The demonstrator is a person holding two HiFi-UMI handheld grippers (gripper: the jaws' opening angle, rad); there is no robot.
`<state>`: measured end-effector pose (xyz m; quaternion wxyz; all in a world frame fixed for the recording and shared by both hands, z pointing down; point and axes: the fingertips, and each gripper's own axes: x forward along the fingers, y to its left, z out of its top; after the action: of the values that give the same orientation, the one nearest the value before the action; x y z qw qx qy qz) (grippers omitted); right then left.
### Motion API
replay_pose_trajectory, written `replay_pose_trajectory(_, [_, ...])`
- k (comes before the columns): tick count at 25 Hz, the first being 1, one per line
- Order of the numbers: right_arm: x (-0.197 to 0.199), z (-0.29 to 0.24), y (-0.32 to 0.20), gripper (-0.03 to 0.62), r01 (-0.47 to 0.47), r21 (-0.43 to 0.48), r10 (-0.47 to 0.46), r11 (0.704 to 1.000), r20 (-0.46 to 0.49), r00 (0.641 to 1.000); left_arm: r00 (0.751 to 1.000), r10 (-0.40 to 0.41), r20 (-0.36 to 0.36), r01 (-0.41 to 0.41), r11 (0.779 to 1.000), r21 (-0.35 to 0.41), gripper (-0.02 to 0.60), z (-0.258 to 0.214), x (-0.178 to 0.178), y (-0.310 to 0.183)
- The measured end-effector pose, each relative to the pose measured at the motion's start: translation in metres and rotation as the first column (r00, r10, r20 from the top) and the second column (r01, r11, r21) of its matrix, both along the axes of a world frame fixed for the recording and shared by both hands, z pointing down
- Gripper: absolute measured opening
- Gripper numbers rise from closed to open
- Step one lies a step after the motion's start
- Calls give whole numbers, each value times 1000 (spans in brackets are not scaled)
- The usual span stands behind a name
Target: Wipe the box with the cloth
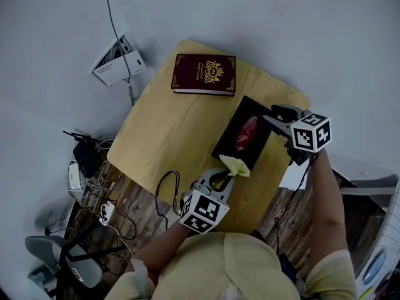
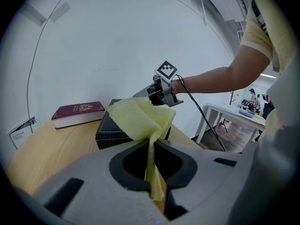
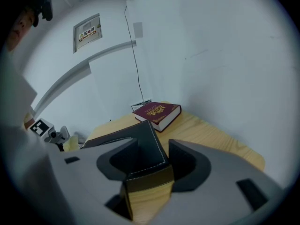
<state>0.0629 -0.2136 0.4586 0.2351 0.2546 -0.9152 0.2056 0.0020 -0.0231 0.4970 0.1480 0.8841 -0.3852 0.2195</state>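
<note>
Your left gripper (image 2: 151,143) is clamped tight on the yellow cloth (image 2: 140,118). A strip of it runs down between the jaws, and the rest bunches up just ahead of the tips. The black box (image 2: 108,131) sits right in front of that gripper. The cloth hangs at the box's near edge, though I can't tell whether it touches. On the other side, your right gripper (image 3: 152,145) has its jaws spread, with a stitched corner of the box poking in between them. There's a dark sliver of gap on the right jaw's side, so it isn't squeezing. Beyond that gripper's tips a maroon book (image 3: 157,114) lies on the wooden table (image 3: 220,144), clear of the box. From above, something red (image 1: 248,133) shows inside the box.
</note>
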Motion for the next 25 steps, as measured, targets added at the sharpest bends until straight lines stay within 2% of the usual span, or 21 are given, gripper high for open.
replay_pose_trajectory(8, [7, 1, 9, 215, -55, -15, 55, 998, 12, 998, 1000, 27, 14, -27, 1000, -15, 32, 3, -9, 1])
replay_pose_trajectory(15, [22, 1, 21, 210, -164, 14, 163, 986, 42, 986, 998, 35, 58, -35, 999, 2, 32, 4, -21, -4])
replay_pose_trajectory(20, [36, 1, 34, 204, -267, 10, 266, 964, 52, 962, 998, 23, 61, -22, 1000, -4, 32, 3, -33, -14])
replay_pose_trajectory(25, [52, 3, 51, 196, -372, 4, 371, 928, 66, 926, 993, 30, 112, -33, 999, 18, 32, 2, -44, -28])
